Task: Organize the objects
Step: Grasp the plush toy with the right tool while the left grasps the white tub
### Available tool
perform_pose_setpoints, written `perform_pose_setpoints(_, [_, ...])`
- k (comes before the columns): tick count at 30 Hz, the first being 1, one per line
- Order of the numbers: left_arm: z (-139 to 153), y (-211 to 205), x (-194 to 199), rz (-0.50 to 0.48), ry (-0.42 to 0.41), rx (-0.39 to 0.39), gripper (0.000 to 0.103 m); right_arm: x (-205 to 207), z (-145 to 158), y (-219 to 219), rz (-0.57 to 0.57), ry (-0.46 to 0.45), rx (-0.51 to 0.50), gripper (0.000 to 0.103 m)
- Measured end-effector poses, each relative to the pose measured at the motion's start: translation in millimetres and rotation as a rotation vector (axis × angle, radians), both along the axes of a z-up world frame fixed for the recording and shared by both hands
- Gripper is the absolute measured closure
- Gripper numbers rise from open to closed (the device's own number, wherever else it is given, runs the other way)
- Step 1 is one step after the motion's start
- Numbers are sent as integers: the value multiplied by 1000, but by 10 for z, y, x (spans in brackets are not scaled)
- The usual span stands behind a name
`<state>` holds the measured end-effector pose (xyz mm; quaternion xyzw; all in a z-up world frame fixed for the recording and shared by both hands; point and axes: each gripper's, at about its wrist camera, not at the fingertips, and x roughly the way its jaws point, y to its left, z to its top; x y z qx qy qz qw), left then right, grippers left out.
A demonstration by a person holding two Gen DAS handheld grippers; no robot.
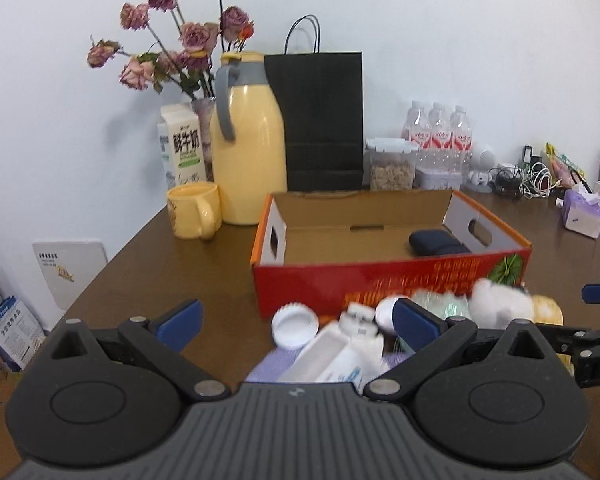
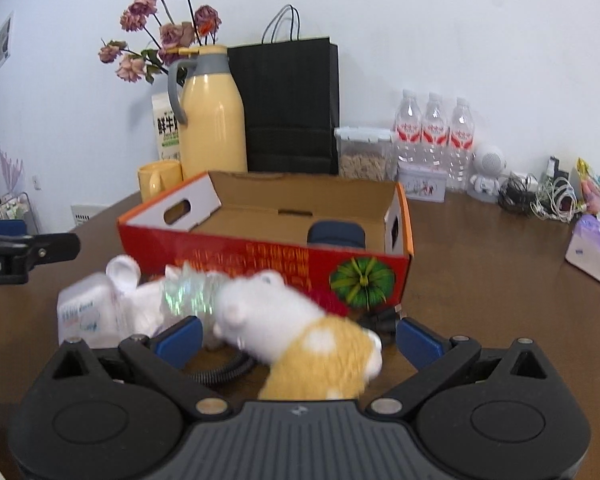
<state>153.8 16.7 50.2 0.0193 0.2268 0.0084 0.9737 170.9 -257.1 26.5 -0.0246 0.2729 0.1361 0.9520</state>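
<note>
Plush toy (image 2: 300,332): soft, light; grab mid-body.
Right tongs (image 2: 298,336): spread wide, nothing held.
Left tongs (image 1: 298,320): spread wide, nothing held.
Box (image 2: 260,256): nearly empty.

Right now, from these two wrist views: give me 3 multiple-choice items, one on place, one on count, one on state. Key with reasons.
1. Where does the dark blue case lie?
A. inside the red cardboard box
B. on the tissue pack
C. in the black bag

2. How many water bottles stand by the wall?
A. two
B. three
C. five

3. How is the right claw?
A. shut on the mug
B. shut on a cable
C. open around the plush toy

Key: A, the case sits on the box floor; B, three red-labelled bottles in a row; C, both fingers stand wide apart beside the toy.
</note>
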Motion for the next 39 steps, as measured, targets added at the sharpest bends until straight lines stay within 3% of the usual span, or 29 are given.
perform_pose_setpoints(6, [-107,81,-173,6,-2,-50,0,-131,-135,-18,-5,33,-5,0])
perform_pose_setpoints(15, [-250,92,-152,15,36,-52,0,-113,-344,-19,-9,98,-18,0])
perform_pose_setpoints(25, [-384,2,-101,-50,75,-32,0,84,-445,-66,-64,136,66,1])
perform_pose_setpoints(29, [-435,-79,-51,-101,76,15,0,103,-468,-99,-76,140,89,10])
perform_pose_setpoints(31, [-455,-116,-23,-109,79,40,0,97,-468,-112,-79,136,100,30])
perform_pose_setpoints(32, [-459,-132,-10,-113,79,45,0,95,-466,-124,-79,132,109,48])
perform_pose_setpoints(39, [-477,-144,39,-166,87,48,0,92,-477,-185,-73,116,153,53])
